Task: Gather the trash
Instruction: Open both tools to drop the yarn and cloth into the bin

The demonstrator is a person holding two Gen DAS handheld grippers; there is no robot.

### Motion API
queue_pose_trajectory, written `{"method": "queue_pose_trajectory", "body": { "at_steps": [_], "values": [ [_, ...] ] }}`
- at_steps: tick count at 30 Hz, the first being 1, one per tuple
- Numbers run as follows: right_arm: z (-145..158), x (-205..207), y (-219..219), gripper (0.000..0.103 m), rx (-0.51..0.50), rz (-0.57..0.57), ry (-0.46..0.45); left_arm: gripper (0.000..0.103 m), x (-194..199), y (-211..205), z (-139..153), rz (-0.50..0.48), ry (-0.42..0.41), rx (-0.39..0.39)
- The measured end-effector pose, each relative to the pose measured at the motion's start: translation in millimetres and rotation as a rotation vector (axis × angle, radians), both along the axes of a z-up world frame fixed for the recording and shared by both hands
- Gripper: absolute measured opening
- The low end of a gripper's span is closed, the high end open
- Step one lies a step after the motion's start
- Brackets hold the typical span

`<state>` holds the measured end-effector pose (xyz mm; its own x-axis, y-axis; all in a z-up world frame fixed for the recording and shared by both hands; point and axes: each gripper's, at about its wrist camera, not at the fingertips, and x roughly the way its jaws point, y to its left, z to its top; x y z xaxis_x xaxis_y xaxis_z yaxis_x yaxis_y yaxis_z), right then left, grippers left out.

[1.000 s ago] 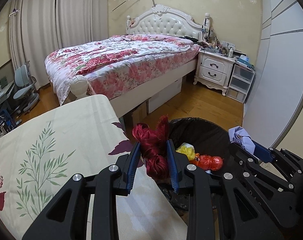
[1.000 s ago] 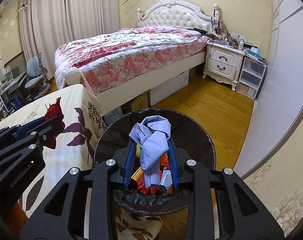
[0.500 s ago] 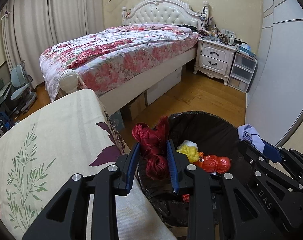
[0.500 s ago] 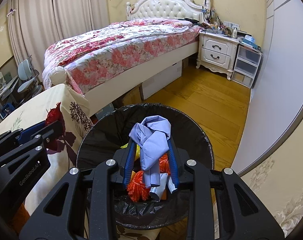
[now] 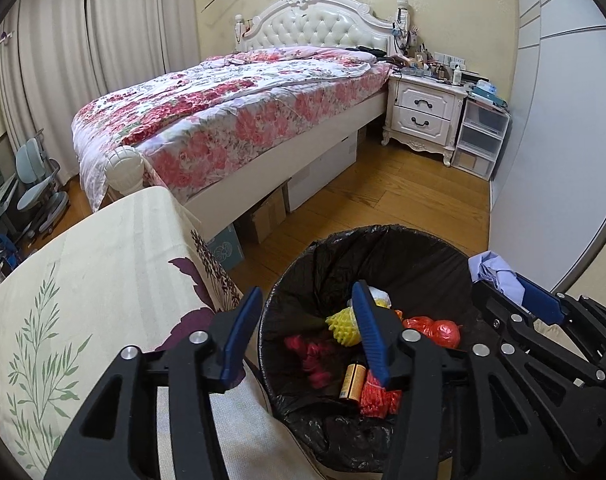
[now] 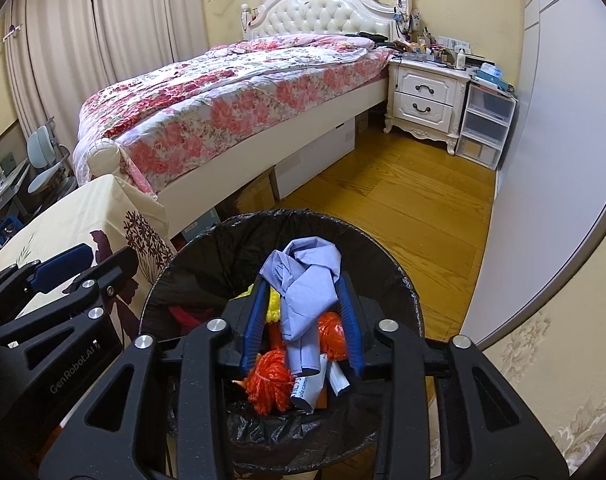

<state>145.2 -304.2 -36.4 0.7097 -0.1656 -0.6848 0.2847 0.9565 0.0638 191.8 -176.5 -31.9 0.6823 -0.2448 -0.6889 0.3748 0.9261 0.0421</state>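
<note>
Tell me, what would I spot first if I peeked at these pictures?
Probably the black-lined trash bin right below both tools, with bright red, orange and yellow trash inside. A crumpled lavender cloth hangs between the fingers of the right tool, whose jaws are opening. Behind stands a big bed with a flowery quilt.

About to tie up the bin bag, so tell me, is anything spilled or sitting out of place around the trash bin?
Nothing looks spilled. The trash sits inside the lined bin. The only piece not in yet is the crumpled lilac cloth, hanging between the right gripper fingers above the bin as its jaws open.
</note>
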Motion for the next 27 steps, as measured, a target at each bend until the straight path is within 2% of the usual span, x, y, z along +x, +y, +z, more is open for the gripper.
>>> {"method": "queue_pose_trajectory", "body": {
  "at_steps": [6,10,14,16,20,22,27],
  "values": [
    [4,-4,1,0.047,-0.024,-0.016,-0.014,0.071,0,2,2,0.020,-0.019,0.001],
    [7,-7,0,0.058,-0.038,-0.027,-0.021,0.076,2,8,5,0.044,-0.017,-0.011],
    [9,-10,1,0.061,-0.053,-0.033,-0.024,0.078,2,14,7,0.066,-0.022,-0.009],
    [10,-12,1,0.067,-0.061,-0.034,-0.025,0.079,2,17,8,0.075,-0.026,-0.007],
    [14,-18,2,0.071,-0.078,-0.053,-0.033,0.081,-3,26,12,0.090,-0.029,-0.024],
    [17,-21,3,0.079,-0.078,-0.056,-0.041,0.082,-5,30,14,0.100,-0.035,-0.025],
    [25,-32,9,0.088,-0.099,-0.055,-0.072,0.084,-14,41,21,0.133,-0.057,-0.026]
  ]
}}
